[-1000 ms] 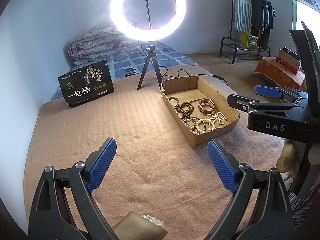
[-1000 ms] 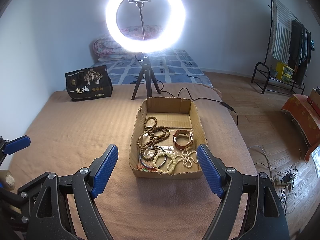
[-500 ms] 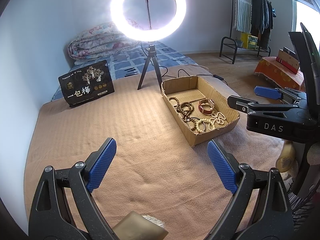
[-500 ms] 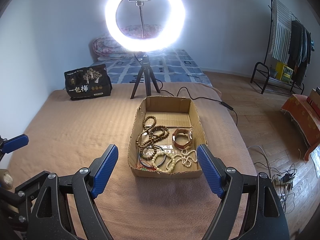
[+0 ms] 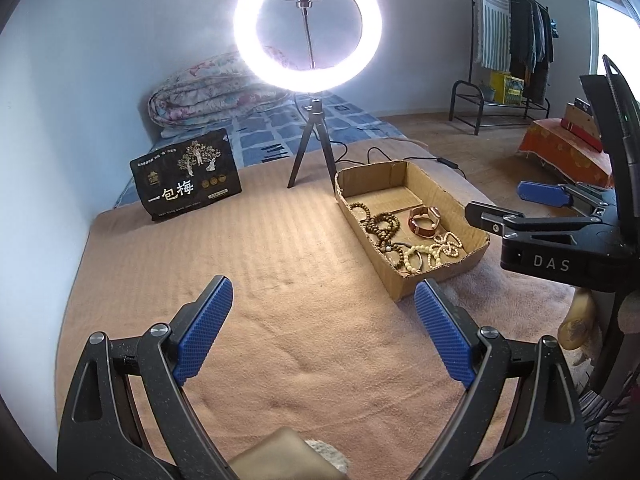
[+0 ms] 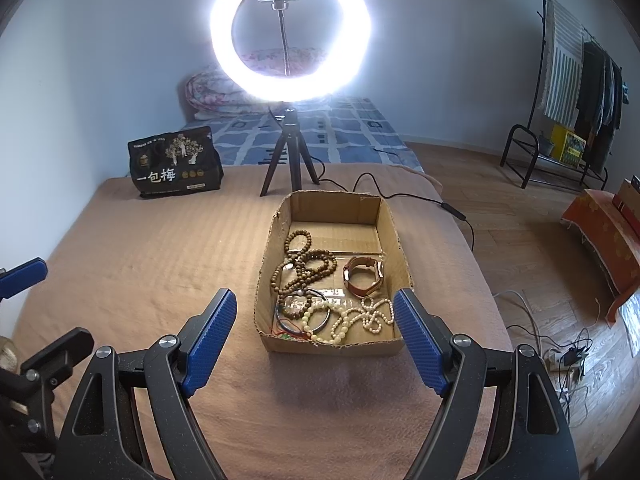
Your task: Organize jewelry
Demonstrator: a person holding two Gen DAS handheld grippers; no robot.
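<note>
All the jewelry in view lies inside the box (image 6: 390, 236), none on the blanket (image 6: 160, 264) around it. That fits two stages: pieces gathered in as the task wants, or a heap waiting to be taken out and sorted. The pictures do not settle which.

The box sits toward the blanket's right edge, just in front of the ring light (image 6: 290, 32), with its far end bare. The brown beads (image 6: 304, 266) loop along the left wall, the watch (image 6: 364, 278) rests against the right wall, and the cream beads (image 6: 360, 318) and a bangle (image 6: 320, 316) crowd the near end. The strands overlap (possibly tangled; too small to tell).

The left gripper (image 5: 320, 332) hangs over bare blanket left of the box, jaws spread wide, holding nothing. The right gripper (image 6: 316, 334) hangs at the box's near wall, jaws equally wide and empty, framing it.
</note>
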